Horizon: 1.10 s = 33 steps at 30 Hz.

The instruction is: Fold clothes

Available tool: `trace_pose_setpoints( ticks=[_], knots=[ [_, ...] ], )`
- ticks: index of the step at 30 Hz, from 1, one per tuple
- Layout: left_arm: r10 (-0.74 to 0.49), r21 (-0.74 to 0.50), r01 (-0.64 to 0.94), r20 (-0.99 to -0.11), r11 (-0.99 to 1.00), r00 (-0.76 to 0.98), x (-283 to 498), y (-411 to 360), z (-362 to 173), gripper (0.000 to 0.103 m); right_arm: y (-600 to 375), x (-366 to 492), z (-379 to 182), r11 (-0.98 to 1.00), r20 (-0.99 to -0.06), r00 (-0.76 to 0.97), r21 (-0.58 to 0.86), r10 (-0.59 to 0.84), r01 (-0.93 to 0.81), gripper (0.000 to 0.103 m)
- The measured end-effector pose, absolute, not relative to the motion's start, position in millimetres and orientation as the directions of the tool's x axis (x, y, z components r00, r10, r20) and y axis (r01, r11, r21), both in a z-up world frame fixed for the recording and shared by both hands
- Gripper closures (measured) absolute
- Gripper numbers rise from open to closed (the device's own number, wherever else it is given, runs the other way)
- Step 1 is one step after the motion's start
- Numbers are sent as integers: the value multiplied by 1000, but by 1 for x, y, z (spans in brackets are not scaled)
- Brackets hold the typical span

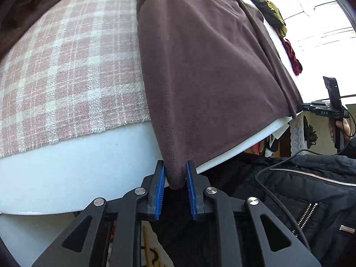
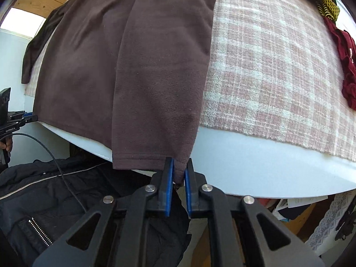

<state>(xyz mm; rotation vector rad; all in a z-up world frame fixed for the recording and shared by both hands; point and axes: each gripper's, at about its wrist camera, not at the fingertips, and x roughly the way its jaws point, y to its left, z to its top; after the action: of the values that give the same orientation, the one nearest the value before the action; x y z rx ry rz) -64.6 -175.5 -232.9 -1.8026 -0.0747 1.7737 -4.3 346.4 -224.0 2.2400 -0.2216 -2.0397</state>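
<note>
A dark brown fleece garment [image 1: 200, 66] is spread lengthwise over a pink-and-white plaid woven cloth [image 1: 66, 66] on a white round-edged counter [image 1: 77, 178], its near hem hanging just past the counter's edge. One corner of that hem is clamped between the blue-padded jaws of the left tool [image 1: 175, 178]; the opposite corner is clamped in the same way by the right tool [image 2: 177, 173]. A lengthwise fold or overlapping layer can be seen running down the garment, so some folding appears to be in place, though how much cannot be judged from this moment alone.

If the hem is to be carried over toward the far end, both corners would best be lifted together and kept level, with the edge held lightly taut so that the fleece does not sag or twist between the grips. The lengthwise fold should be watched, since soft fleece is likely to slide open when raised.

Both tools are held low at the counter's near edge, pointed forward along the garment and slightly upward. Farther along the counter a black-and-yellow patterned garment [image 2: 327, 6] and a crumpled dark red garment [image 2: 349, 75] are seen. A black zipped jacket [image 1: 300, 189] lies below the counter's edge.
</note>
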Motion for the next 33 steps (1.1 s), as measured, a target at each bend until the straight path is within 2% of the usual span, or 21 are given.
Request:
trace_pose_setpoints(
  ticks=[1, 2, 4, 8, 13, 16, 17, 19, 23, 26, 31, 33],
  knots=[
    [454, -451, -363, -887, -815, 83, -64, -179, -223, 67, 348, -6, -219, -990, -984, 106, 139, -140, -17, 89],
    [457, -445, -364, -887, -818, 57, -63, -183, -213, 66, 351, -7, -211, -995, -988, 118, 101, -99, 7, 87],
    [468, -438, -355, -884, -826, 2, -64, -190, -197, 66, 355, -15, -188, -998, -992, 115, 47, -42, 37, 87],
    [470, -411, -348, -877, -843, -101, -67, -201, -175, 66, 338, -63, -126, -992, -1000, -11, -9, 8, 129, 86],
    [457, -381, -343, -872, -859, -175, -72, -184, -180, 66, 242, -160, -94, -912, -978, -160, 59, -135, 407, 86],
    [419, -343, -331, -886, -879, -196, -73, -169, -204, 66, 169, -230, -101, -839, -960, -179, 87, -214, 537, 84],
    [418, -343, -325, -887, -881, -198, -73, -167, -208, 66, 144, -251, -110, -824, -961, -175, 83, -216, 561, 71],
    [419, -350, -310, -887, -884, -195, -69, -161, -217, 66, 105, -290, -128, -802, -964, -160, 77, -211, 593, 55],
    [369, -310, -281, -909, -908, -193, -61, -152, -233, 66, 43, -351, -167, -782, -975, -74, 122, -211, 611, 55],
    [396, -345, -248, -897, -905, -195, -58, -151, -239, 66, 21, -377, -197, -799, -982, -2, 152, -188, 582, 55],
    [394, -349, -230, -899, -909, -192, -53, -150, -247, 66, 5, -392, -231, -821, -985, 106, 174, -138, 544, 55],
    [395, -352, -220, -899, -909, -191, -52, -151, -249, 66, 0, -390, -233, -807, -991, 83, 136, -108, 575, 55]
  ],
)
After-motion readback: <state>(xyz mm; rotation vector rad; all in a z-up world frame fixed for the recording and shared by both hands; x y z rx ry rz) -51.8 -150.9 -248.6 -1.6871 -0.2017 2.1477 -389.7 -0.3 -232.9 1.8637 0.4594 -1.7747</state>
